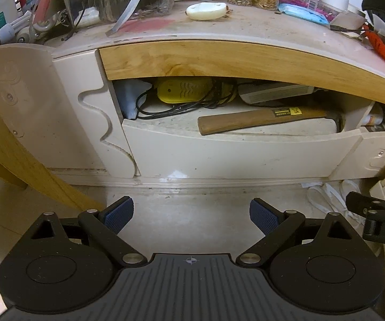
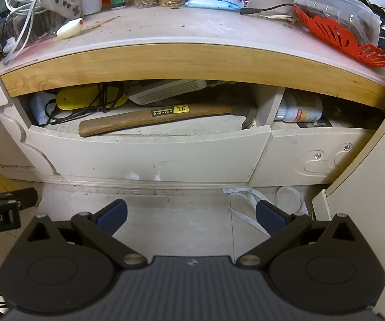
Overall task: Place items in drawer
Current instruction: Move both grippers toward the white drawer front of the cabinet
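Note:
A cream drawer (image 1: 232,155) (image 2: 149,157) stands pulled open under the wooden edge of a cluttered table top. Inside lie a wooden-handled hammer (image 1: 261,120) (image 2: 149,119), a yellow device with black cord (image 1: 184,89) (image 2: 85,97), a white flat box (image 1: 275,92) (image 2: 165,91) and a pale blue cloth (image 1: 129,99). My left gripper (image 1: 191,215) is open and empty, low in front of the drawer. My right gripper (image 2: 191,214) is open and empty, also in front of it.
A second drawer (image 2: 315,149) to the right holds a white bottle (image 2: 299,111). The table top carries a white oval object (image 1: 205,10) (image 2: 69,29), jars, cables, a blue mask pack (image 2: 213,2) and a red plastic piece (image 2: 339,37). A white strap (image 2: 245,203) lies on the floor.

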`<state>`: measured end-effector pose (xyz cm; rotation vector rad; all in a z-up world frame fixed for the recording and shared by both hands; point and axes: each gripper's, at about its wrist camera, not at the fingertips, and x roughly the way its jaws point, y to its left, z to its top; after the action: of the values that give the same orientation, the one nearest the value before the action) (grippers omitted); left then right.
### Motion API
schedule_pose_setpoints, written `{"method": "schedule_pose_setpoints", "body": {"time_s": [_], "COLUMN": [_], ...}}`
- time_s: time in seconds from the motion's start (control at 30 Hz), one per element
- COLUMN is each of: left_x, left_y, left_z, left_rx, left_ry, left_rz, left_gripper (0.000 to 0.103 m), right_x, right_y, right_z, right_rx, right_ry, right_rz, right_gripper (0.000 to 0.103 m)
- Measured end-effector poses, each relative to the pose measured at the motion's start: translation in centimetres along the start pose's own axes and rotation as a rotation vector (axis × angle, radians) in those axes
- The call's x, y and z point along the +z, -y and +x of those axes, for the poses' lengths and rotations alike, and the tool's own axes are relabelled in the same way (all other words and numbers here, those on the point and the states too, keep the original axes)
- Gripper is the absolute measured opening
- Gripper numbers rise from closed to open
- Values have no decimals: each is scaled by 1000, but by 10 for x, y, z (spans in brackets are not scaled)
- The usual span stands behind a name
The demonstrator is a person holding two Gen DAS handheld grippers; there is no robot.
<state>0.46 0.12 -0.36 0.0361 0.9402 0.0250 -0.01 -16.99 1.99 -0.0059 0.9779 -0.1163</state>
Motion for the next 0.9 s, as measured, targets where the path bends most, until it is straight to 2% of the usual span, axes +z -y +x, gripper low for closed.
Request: {"method": "schedule_pose_setpoints", "body": {"time_s": [0.43,0.9], "left_x": [5,19], "left_y": [-1,-10], "left_z": [6,37], "left_rx": [-12,-6], "left_ry": [27,37], "left_rz": [10,-10], "left_gripper": [96,96], "right_x": [2,17], "right_y": [4,11], "right_z": [6,29], "right_rx": [-8,9], "right_ry": [25,90], "right_rz": [-12,-23], "right_gripper": [103,103]}}
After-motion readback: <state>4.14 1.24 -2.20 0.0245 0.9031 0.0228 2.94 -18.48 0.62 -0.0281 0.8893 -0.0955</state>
